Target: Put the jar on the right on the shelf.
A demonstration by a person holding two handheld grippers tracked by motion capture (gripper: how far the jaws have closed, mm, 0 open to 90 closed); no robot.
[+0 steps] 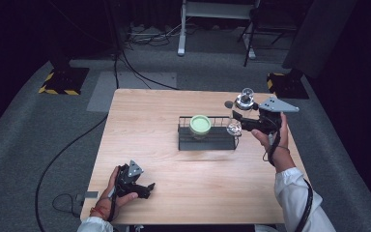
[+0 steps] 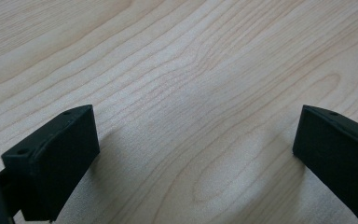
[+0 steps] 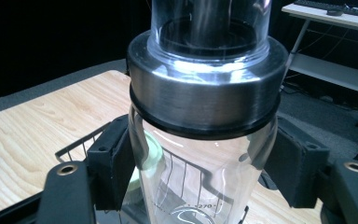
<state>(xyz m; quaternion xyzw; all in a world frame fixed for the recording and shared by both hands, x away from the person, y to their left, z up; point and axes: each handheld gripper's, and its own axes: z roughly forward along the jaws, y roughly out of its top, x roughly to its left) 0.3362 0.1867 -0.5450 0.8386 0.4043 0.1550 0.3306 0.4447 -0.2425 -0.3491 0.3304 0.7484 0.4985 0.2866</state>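
The right gripper (image 3: 205, 172) is clamping the clear glass bottle with brushed-steel collar (image 3: 205, 107) beside the black wire rack (image 1: 207, 137) — lowering it in likely follows — while the left gripper (image 2: 196, 154) is resting wide open.

The clear glass bottle (image 3: 200, 154) with steel collar stands upright, probably lifted, at the table's far right.

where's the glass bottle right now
The glass bottle is clamped in the right gripper at the right of the high view, just beside the wire basket's right end, near the green-lidded jar.
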